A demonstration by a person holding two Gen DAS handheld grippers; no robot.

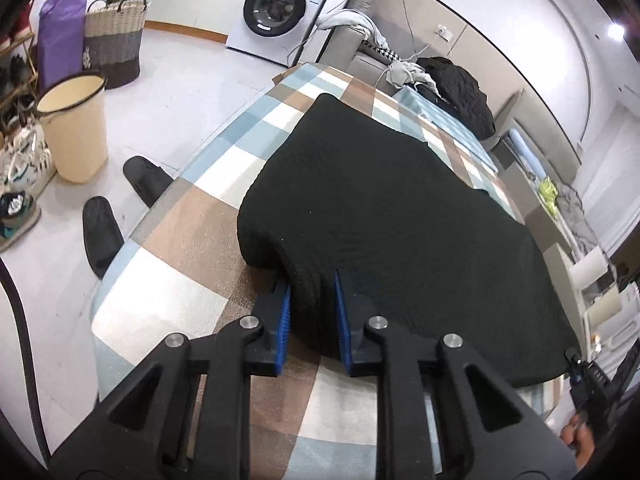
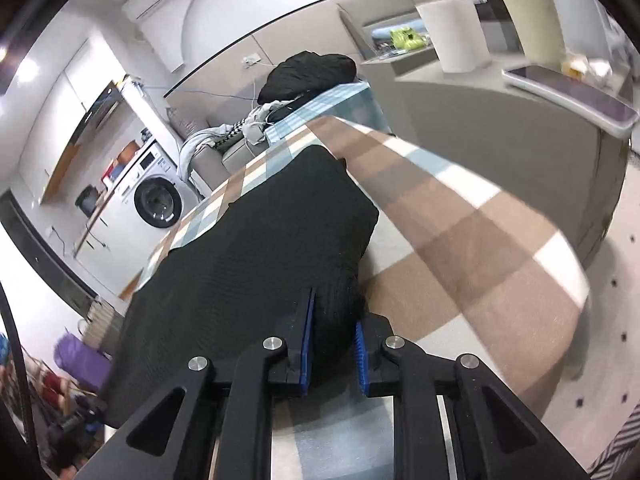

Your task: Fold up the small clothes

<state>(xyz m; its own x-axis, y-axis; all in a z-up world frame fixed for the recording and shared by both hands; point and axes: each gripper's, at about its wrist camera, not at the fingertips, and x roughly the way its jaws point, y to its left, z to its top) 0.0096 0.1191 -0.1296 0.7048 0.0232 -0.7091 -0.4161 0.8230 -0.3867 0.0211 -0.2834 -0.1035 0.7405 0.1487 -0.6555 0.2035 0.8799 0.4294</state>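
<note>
Left tool and right tool each clamped black garment at near bench edge; thick bunched hem risked slipping, skewing fold.

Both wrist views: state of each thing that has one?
Black garment: flat on the checked cloth, near edge bunched in both grippers.
Left hand-held gripper: shut on the garment's near edge.
Right hand-held gripper: shut on the garment's near edge.
Washer: door closed.
Cream bin: upright, no lid.
</note>
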